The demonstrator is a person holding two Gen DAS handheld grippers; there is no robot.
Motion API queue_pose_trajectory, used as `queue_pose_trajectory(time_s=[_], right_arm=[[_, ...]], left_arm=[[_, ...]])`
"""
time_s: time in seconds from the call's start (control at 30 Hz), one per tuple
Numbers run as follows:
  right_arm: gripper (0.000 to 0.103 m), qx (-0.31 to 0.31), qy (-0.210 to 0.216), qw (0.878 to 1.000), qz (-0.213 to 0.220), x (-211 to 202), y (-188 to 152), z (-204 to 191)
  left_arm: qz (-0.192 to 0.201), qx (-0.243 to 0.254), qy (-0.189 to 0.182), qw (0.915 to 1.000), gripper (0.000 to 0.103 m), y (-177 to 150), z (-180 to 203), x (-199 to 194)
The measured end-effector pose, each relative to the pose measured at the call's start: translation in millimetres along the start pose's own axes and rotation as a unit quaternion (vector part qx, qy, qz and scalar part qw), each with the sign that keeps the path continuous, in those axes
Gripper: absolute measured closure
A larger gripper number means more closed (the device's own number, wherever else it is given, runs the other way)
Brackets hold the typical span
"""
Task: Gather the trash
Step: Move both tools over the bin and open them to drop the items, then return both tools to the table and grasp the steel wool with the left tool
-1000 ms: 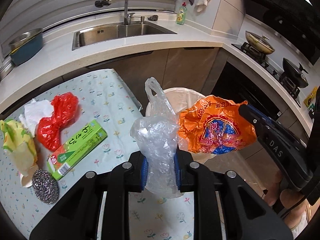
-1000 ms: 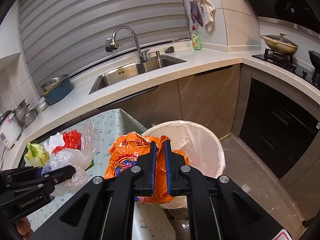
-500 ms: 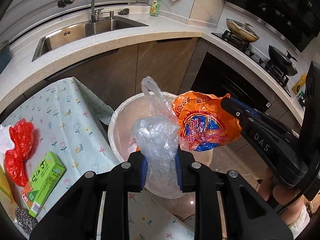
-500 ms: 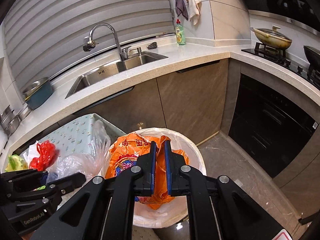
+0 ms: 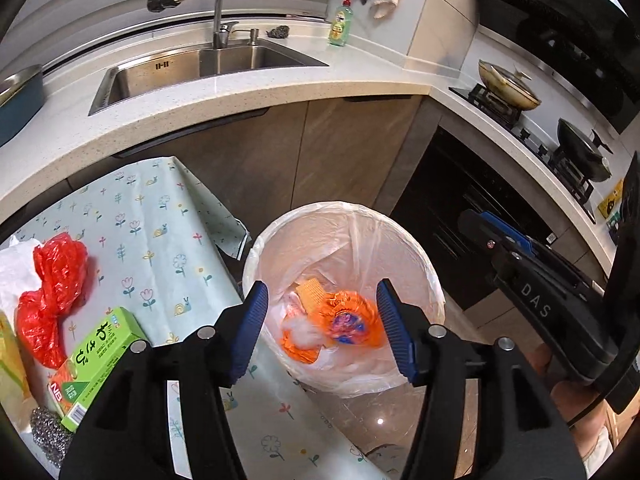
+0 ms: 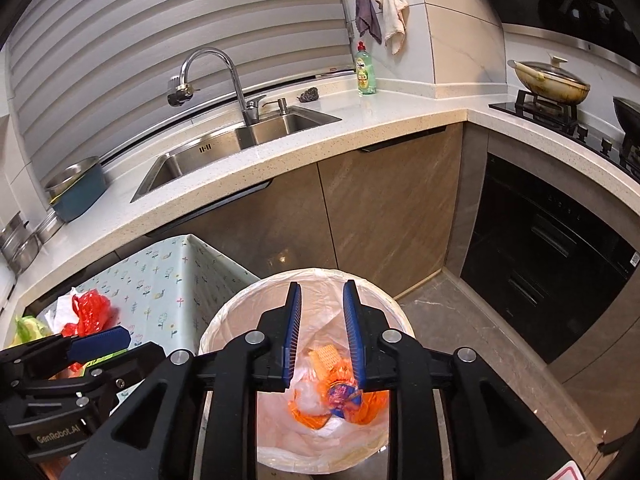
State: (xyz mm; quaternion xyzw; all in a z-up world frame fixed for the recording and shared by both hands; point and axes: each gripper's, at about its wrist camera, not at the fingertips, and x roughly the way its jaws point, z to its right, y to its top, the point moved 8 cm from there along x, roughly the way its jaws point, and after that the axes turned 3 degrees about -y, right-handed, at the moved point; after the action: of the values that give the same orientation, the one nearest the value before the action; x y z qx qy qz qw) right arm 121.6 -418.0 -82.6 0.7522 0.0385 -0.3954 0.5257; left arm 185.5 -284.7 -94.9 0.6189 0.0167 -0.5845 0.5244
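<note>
Over the lined bin [image 5: 434,280], both grippers' fingers have just opened, empty; right one [image 5: 472,224] reads "DAS"

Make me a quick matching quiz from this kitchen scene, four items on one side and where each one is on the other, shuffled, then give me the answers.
1. orange wrapper
2. green box
3. dish soap bottle
4. lidded pan

A. on the stove
B. on the flowered tablecloth
C. inside the lined bin
D. on the counter by the sink

Pairs: 1-C, 2-B, 3-D, 4-A
</note>
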Motion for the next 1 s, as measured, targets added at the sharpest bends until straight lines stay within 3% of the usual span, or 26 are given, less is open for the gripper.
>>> queue_pose_trajectory(time_s=[0.47,0.8,1.0], right_arm=[[0.075,-0.035,0.04,0.998,0.018,-39,2,-57],[0.067,-0.07,0.082,0.994,0.025,-68,-9,-121],[0.063,-0.09,0.108,0.99,0.016,-78,-29,-165]], left_arm=[[0.057,-0.036,0.07,0.9953,0.041,-1,-48,-66],[0.083,-0.072,0.139,0.9841,0.039,-21,-109,-124],[0.077,-0.115,0.184,0.9732,0.038,-49,-162,-149]])
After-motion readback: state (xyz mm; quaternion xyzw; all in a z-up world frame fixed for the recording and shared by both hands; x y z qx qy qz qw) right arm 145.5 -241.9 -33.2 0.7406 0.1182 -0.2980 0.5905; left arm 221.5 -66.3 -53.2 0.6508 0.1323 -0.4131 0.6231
